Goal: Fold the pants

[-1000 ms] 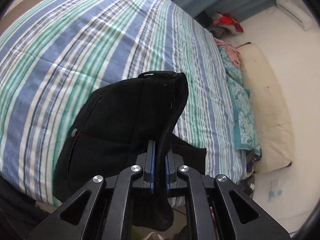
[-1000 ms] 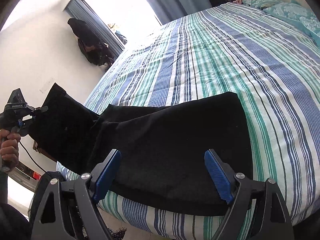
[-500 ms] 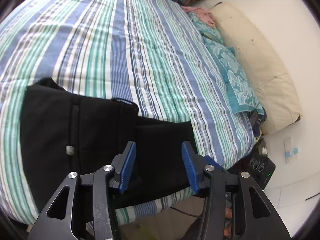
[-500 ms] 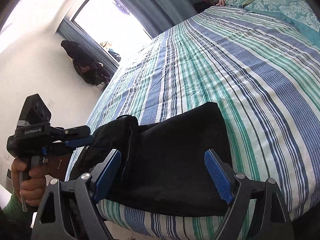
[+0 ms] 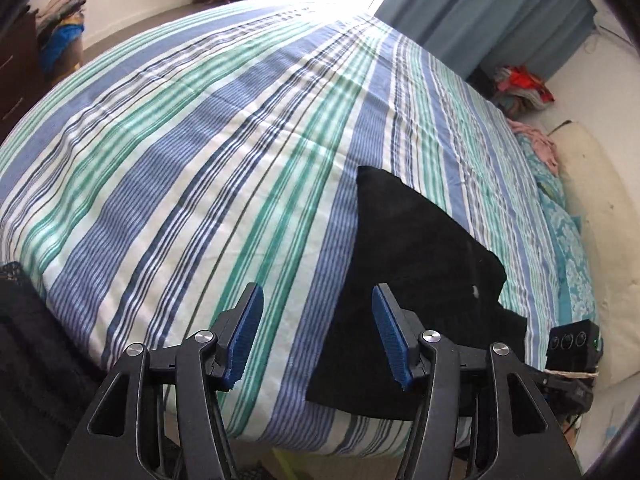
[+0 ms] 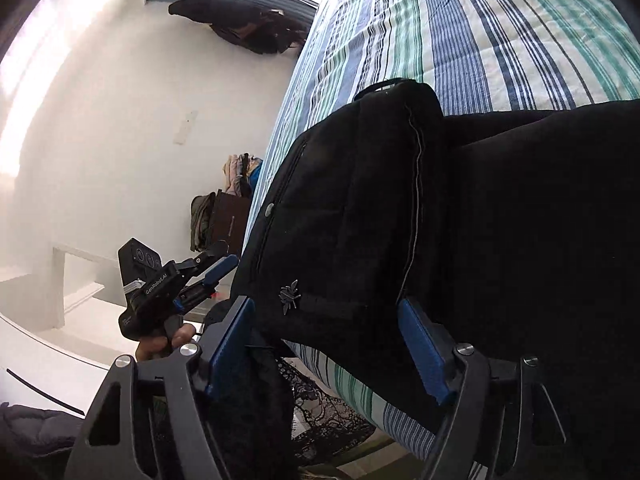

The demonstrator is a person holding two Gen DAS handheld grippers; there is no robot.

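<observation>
The black pants point(image 5: 420, 248) lie folded near the edge of the bed point(image 5: 224, 128), on the striped blue, green and white cover, with one folded layer resting on top of another. From the right-hand camera the upper layer shows a long pocket seam, a small metal button point(image 6: 269, 210) and a line of pale stitching running down a thick fold. The left gripper point(image 5: 318, 336) hangs over the bed edge with its blue pads spread wide and nothing between them; the striped cover shows in the gap, and the pants lie just to its right, partly behind the right-hand pad. The same tool appears in the other camera point(image 6: 212, 280), off the side of the bed, its fingers parted and empty, with the hand point(image 6: 164, 346) wrapped round its grip. The right gripper point(image 6: 326, 344) is close up against the pants, its blue pads also apart, with the folded edge of the cloth lying in the space between them; neither pad is pressing on it as far as I can see. Beyond the bed stand a blue curtain point(image 5: 488, 12), a heap of bright clothes point(image 5: 520, 88) in the corner, and a cream cushion point(image 5: 600, 208) against the wall.
</observation>
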